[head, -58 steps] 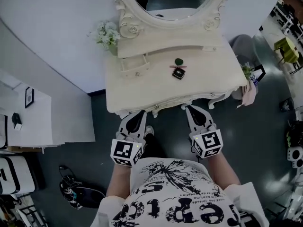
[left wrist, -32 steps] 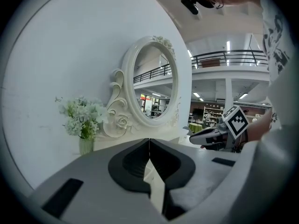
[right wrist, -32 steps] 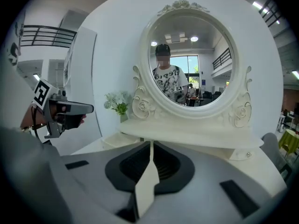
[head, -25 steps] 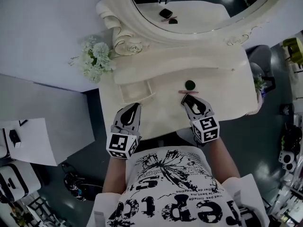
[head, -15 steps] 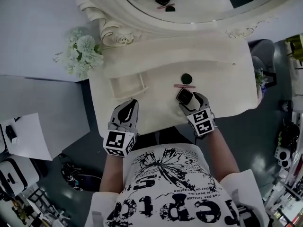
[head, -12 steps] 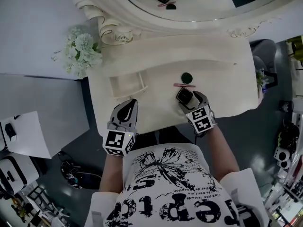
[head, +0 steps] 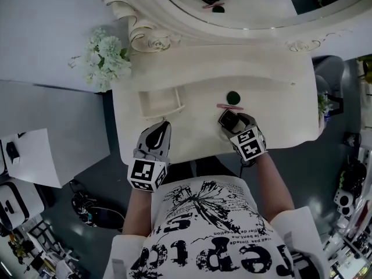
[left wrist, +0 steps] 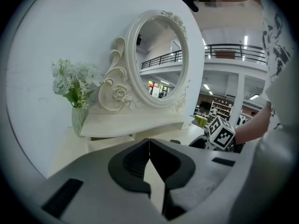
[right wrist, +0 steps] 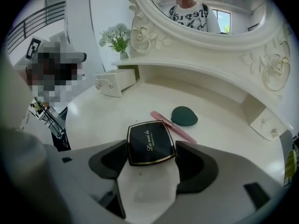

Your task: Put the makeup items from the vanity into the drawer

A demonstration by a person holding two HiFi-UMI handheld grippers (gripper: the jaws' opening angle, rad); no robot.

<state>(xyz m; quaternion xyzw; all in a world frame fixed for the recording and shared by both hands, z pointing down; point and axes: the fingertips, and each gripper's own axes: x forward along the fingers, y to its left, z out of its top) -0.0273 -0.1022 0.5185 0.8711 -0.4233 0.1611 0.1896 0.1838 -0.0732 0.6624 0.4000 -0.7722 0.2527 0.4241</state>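
Note:
A black square compact (right wrist: 150,143) lies flat on the cream vanity top (head: 273,118). My right gripper (right wrist: 152,149) points steeply down over it. Its jaws have just been opening and now stand wide, one on each side of the compact, not pressing it. In the head view the compact (head: 226,118) shows just ahead of the right gripper (head: 231,122). Beyond it lie a pink stick (right wrist: 174,128) and a dark green sponge (right wrist: 184,115). A small drawer (head: 157,102) stands pulled out at the left. My left gripper (head: 161,127) hovers shut near the vanity's front edge, holding nothing.
An oval mirror (head: 250,4) in a carved frame rises behind the vanity top. A vase of white flowers (head: 104,57) stands at the back left corner. A low shelf (right wrist: 196,76) runs under the mirror. Dark floor lies in front of the vanity and to its right.
My right gripper has come down over the compact and its jaws have spread apart around it. The left gripper has sunk slightly by the front edge.

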